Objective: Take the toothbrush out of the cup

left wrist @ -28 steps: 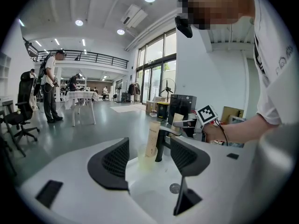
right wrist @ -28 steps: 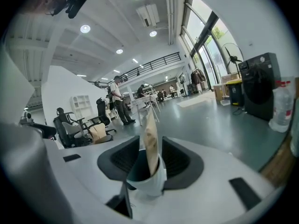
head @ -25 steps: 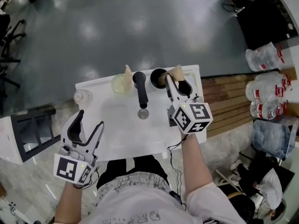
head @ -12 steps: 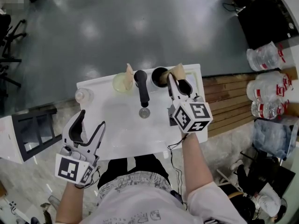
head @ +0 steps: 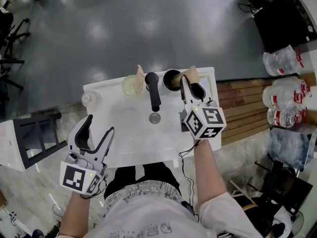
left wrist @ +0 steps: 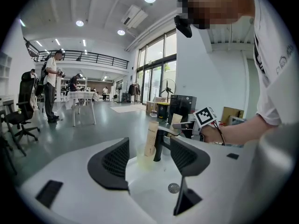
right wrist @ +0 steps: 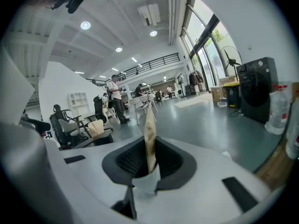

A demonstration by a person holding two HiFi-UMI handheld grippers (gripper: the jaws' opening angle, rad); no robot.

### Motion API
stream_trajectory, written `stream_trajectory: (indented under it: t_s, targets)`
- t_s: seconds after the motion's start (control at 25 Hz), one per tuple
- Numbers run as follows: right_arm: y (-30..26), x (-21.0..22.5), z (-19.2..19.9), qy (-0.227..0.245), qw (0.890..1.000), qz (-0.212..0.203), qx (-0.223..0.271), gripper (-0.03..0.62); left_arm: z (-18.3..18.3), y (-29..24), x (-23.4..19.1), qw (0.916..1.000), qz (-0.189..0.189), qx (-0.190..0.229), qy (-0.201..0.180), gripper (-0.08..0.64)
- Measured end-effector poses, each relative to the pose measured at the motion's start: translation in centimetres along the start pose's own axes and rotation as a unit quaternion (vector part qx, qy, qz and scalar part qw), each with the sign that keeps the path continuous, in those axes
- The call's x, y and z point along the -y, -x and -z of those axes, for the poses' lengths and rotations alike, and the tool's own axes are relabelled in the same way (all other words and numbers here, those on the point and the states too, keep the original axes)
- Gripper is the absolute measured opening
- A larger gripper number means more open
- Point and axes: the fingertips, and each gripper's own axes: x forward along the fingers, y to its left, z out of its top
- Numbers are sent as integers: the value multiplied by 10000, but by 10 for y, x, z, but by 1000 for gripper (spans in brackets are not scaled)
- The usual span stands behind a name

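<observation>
My right gripper (right wrist: 148,158) has just been closing its jaws, which now clamp one tan paper-wrapped toothbrush (right wrist: 149,129) of two. My left gripper (left wrist: 149,155) gapes, empty. Two cups stand here: a black round cup (head: 170,80) and a pale translucent cup (head: 131,86).

Right claw (head: 184,82), jaws just closing, grips the tan paper-wrapped toothbrush (head: 191,73) beside a round black cup (head: 170,79); left claw (head: 100,125) gapes.

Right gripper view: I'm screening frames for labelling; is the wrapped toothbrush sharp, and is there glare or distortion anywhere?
Right gripper view: wrapped toothbrush sharp, strong fisheye bending, black corners. Head view: soft light patches glare on the grey floor. Left gripper view: same fisheye and black corners.
</observation>
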Motion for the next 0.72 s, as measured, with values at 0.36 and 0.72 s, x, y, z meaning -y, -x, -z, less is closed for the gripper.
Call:
stream_trajectory:
  t_s: [0.36,0.72]
  targets:
    - [3,-2,-4,41,10000,41,58,69,-2,5,0,10000,2,39,-16,284]
    - [17,-8,-22,150,9996,84,203,69,-12,15,1,9998,32,204,-34,284]
